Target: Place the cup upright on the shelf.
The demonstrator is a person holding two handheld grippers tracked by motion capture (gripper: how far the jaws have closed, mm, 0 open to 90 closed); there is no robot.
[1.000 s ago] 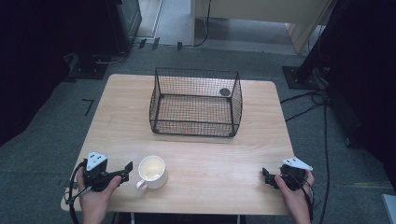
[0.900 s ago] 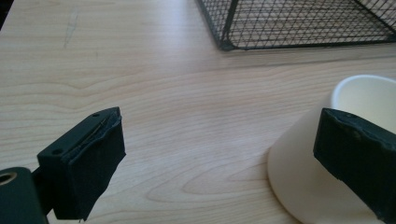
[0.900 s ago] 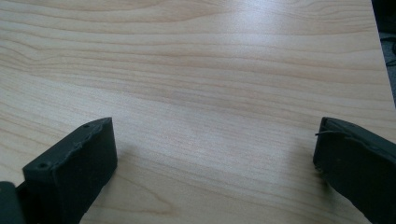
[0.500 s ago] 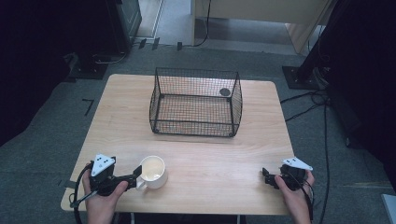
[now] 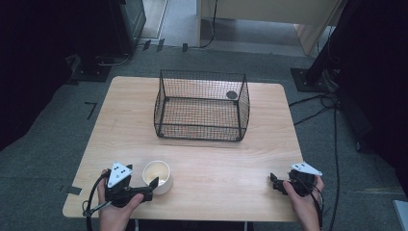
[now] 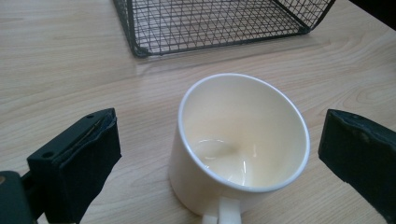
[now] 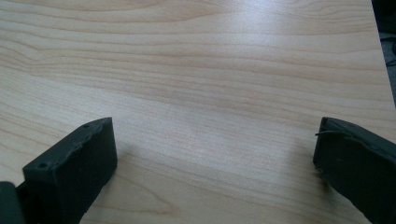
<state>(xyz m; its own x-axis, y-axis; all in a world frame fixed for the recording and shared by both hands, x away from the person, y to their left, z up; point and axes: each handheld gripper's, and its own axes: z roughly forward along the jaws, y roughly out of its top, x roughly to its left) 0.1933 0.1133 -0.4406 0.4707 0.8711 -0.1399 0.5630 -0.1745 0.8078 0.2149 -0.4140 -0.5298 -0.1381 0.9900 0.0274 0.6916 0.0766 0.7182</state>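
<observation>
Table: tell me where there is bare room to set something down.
Bare wood lies between the mug and the right hand-held gripper, in front of the wire basket, and in strips along the table edges on both sides of the basket. It is crowded at the near left, where the left hand-held gripper flanks the mug.

- A lab or office test room: a light wooden bench [image 5: 120,125] stands on grey carpet [image 5: 62,120].
- Cables [image 5: 332,125] trail beside the bench.
- Dark equipment stands [image 5: 96,62] sit behind it.
</observation>
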